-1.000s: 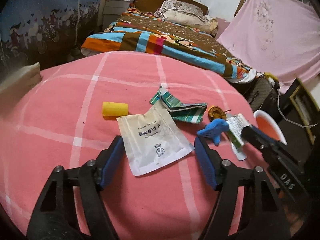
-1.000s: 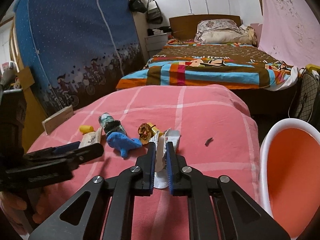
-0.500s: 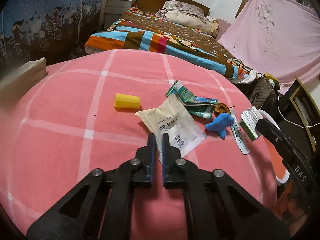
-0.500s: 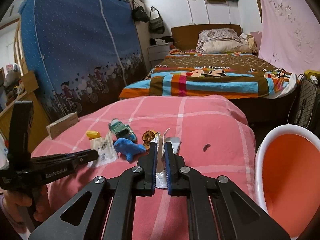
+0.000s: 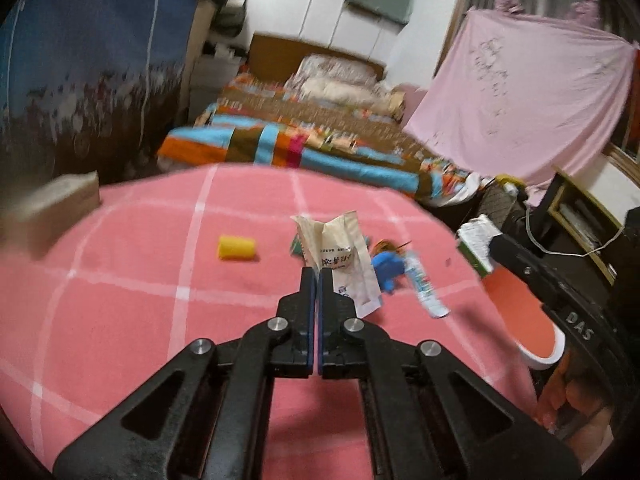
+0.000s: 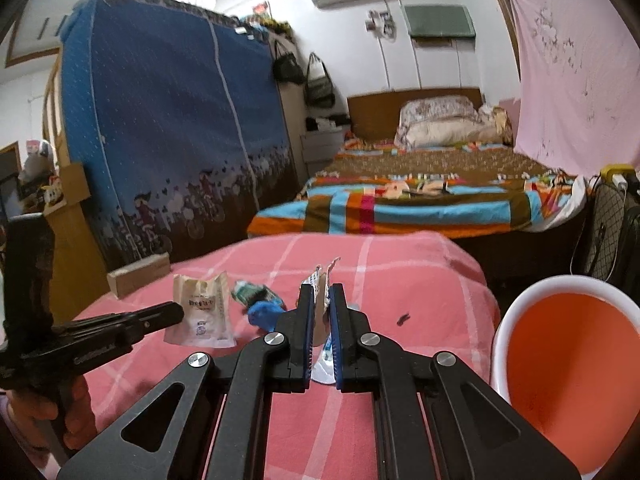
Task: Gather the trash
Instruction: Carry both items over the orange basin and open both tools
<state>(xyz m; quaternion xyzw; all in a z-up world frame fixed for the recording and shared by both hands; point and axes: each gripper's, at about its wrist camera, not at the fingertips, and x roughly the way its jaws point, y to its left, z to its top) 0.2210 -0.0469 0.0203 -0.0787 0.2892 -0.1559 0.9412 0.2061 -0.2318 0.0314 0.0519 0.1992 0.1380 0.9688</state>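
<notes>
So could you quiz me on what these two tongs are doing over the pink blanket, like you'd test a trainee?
1. True or false: the left tongs are shut on the beige paper packet.
2. What do the right tongs pinch?
A. yellow cylinder
B. torn white wrapper
C. blue toy
3. What colour is the inside of the white-rimmed bin?

Key: 1 true; 2 B; 3 orange.

Right gripper (image 6: 320,300) clamped on crumpled wrapper (image 6: 320,280) above pink blanket (image 6: 420,280); orange bin (image 6: 512,320) at blanket's right edge.
</notes>
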